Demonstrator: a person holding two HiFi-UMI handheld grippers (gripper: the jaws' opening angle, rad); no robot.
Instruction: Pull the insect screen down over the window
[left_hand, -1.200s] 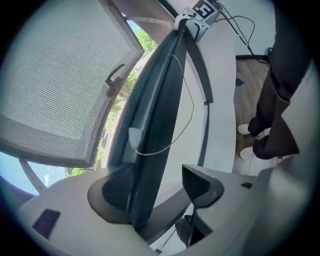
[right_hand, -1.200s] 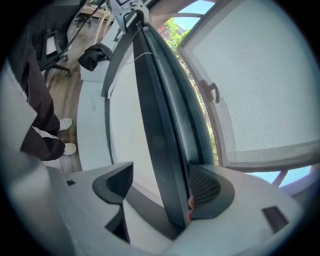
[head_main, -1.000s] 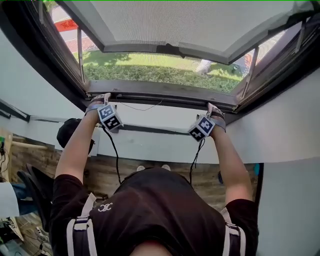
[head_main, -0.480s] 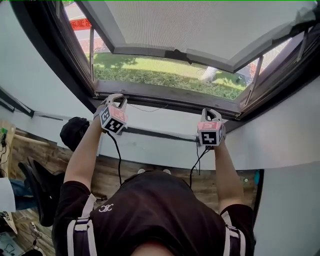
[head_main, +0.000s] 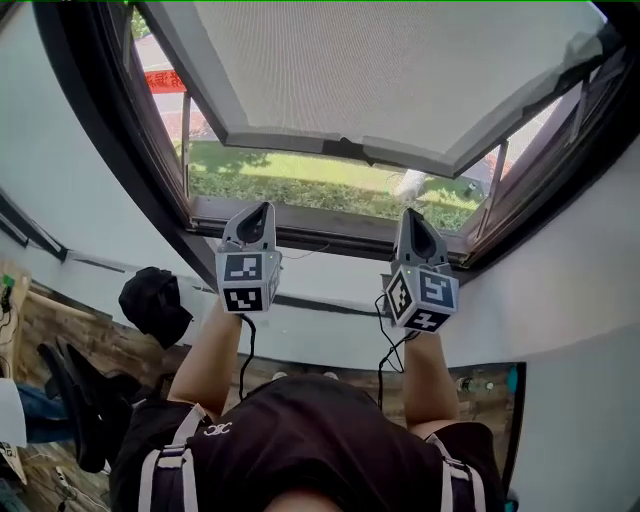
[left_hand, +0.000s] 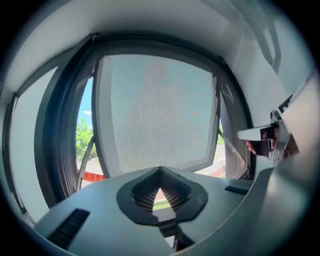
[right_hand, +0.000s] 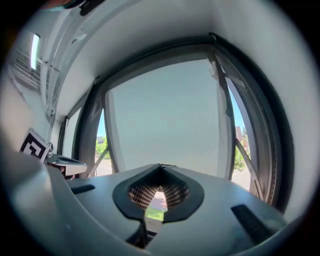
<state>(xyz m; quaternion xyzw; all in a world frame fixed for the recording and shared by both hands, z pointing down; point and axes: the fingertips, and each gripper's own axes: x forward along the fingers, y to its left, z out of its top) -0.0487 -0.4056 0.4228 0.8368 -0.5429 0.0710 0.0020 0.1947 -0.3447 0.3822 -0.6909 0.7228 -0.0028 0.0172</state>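
We're pointing the left gripper (head_main: 260, 210) and right gripper (head_main: 411, 216) at the window (head_main: 330, 236), both clenched on nothing, jaws having just been closing. The insect screen (head_main: 390, 70) is hanging above them, covering the window's upper part.

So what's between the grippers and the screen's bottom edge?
Only open air: grass shows through the gap under the screen, in the head view.

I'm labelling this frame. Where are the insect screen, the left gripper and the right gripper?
insect screen (head_main: 400, 70): head view, middle of the mesh.
left gripper (head_main: 263, 210): head view, tips of its shut jaws.
right gripper (head_main: 409, 215): head view, tips of its shut jaws.
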